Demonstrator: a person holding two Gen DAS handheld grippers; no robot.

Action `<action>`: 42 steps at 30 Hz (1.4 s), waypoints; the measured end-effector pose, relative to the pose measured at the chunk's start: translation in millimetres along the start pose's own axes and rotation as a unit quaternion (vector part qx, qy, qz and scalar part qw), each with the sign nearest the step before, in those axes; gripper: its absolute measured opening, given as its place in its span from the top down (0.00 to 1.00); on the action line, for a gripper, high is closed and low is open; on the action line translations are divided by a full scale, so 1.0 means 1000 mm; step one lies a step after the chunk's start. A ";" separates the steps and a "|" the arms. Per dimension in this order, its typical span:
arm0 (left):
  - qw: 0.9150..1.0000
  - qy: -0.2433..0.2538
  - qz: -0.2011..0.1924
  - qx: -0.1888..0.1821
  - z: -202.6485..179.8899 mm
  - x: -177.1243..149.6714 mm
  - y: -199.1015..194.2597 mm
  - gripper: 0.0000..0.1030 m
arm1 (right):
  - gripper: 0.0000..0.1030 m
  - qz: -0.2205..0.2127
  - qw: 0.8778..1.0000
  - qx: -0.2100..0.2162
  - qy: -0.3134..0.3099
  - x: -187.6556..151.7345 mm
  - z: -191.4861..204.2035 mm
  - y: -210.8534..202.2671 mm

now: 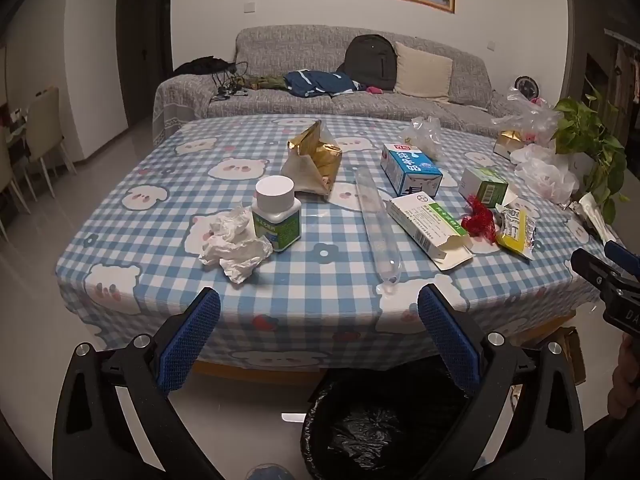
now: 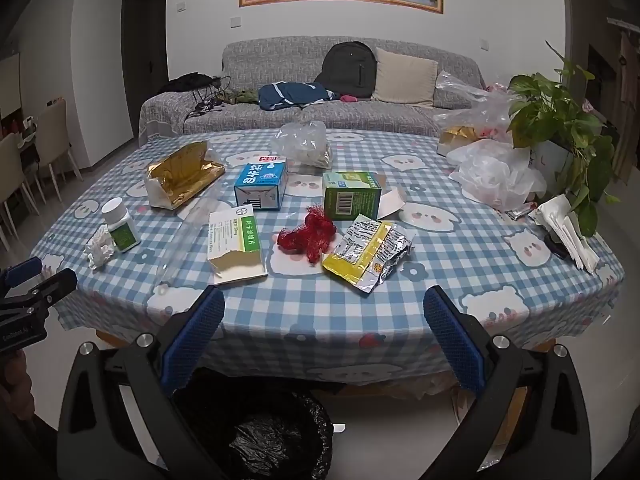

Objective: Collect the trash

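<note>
Blue-and-white checked tablecloth with bear faces (image 1: 168,240) fills mid-frame in both views, strewn with trash. Left gripper (image 1: 319,312) and right gripper (image 2: 324,308) both hover spread wide, grasping nothing, above a black-lined round bin (image 2: 256,436) at bottom centre. Crumpled white tissue (image 1: 234,242) touches a white-capped green-labelled bottle (image 1: 277,214) at centre left; a yellow foil wrapper (image 2: 366,254) lies just beside red mesh netting (image 2: 310,236).

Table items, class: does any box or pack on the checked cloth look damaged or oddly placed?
Yes. The white-and-green medicine box lies flat with its near end torn open. The gold foil bag is crumpled and gaping. The yellow snack wrapper is ripped open and flattened. The milk carton lies on its side.
</note>
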State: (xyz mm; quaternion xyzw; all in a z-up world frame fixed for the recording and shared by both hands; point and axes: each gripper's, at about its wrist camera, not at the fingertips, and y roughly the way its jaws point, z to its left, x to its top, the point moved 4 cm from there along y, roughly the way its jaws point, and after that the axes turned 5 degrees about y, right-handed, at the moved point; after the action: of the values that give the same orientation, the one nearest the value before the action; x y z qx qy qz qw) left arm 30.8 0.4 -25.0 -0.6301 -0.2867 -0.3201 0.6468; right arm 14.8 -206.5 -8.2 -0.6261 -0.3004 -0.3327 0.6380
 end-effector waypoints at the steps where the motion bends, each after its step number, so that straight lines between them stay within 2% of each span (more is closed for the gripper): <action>1: 1.000 -0.001 0.001 0.002 0.000 0.000 0.000 0.06 | 0.07 0.000 1.000 -0.002 -0.003 0.000 0.000 0.000; 42: 1.000 0.004 0.011 0.007 -0.004 0.001 -0.004 0.06 | 0.07 0.007 1.000 0.013 0.007 -0.003 0.000 -0.001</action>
State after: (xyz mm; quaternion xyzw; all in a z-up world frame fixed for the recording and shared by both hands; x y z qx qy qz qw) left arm 28.3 -3.5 -22.2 -0.6274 -0.2796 -0.3138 0.6555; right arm 11.8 -206.5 -9.7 -0.6172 -0.2963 -0.3287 0.6506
